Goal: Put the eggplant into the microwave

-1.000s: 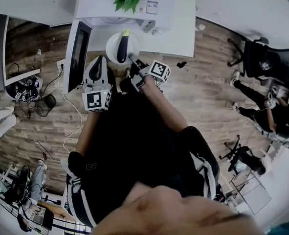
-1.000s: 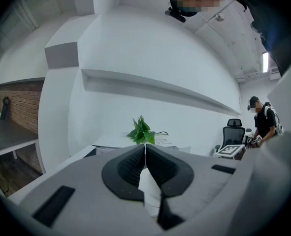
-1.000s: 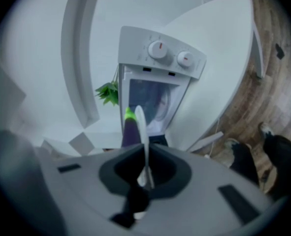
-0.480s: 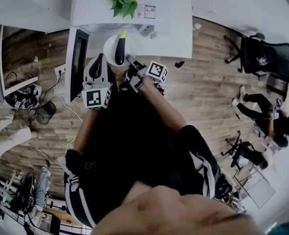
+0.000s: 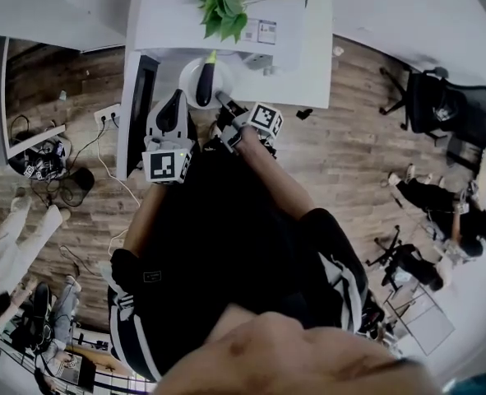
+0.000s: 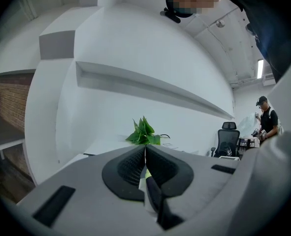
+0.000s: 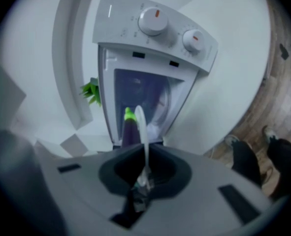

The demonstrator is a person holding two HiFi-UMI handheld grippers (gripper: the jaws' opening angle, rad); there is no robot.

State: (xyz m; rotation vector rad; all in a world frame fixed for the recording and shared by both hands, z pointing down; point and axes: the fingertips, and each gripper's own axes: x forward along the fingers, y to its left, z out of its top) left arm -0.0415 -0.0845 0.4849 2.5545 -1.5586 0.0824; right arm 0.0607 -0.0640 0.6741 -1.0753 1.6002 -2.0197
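One eggplant [image 5: 206,85], one plate [image 5: 189,79], one microwave [image 7: 152,38] and one plant [image 5: 224,5] are showing; the left gripper [image 5: 170,112] and the right gripper [image 5: 224,100] are making two grippers.

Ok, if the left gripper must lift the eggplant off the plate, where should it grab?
Probably the middle of the eggplant, jaws across its width, from above-left: it lies lengthwise on the plate, green stem pointing away, and the right gripper holds the near rim.
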